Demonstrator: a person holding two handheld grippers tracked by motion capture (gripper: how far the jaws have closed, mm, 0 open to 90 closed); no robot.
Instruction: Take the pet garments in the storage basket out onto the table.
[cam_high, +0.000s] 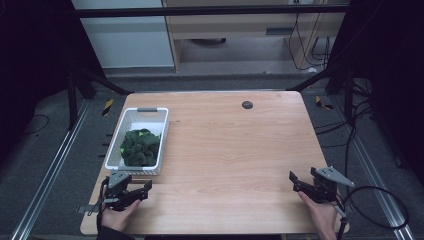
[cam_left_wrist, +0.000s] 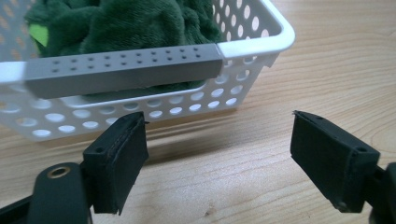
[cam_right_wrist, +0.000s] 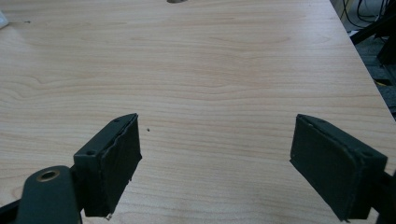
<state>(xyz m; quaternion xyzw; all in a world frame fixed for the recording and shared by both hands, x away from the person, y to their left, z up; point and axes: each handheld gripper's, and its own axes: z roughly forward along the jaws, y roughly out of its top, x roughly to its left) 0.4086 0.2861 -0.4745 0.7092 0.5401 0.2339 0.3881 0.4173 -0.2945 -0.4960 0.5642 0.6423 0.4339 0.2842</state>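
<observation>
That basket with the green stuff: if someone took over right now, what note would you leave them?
Left gripper: open, holding nothing, at the table's near left corner just short of the basket, pointing at its grey handle.
Right gripper: open, holding nothing, over bare table at the near right.
Things: dark green cloth lies bunched inside the basket, with a bit of yellow-green showing.
Done: nothing visibly handled; the cloth is in the basket, untouched.
Left: probably to reach the cloth or basket with the left gripper; no grip has begun.
</observation>
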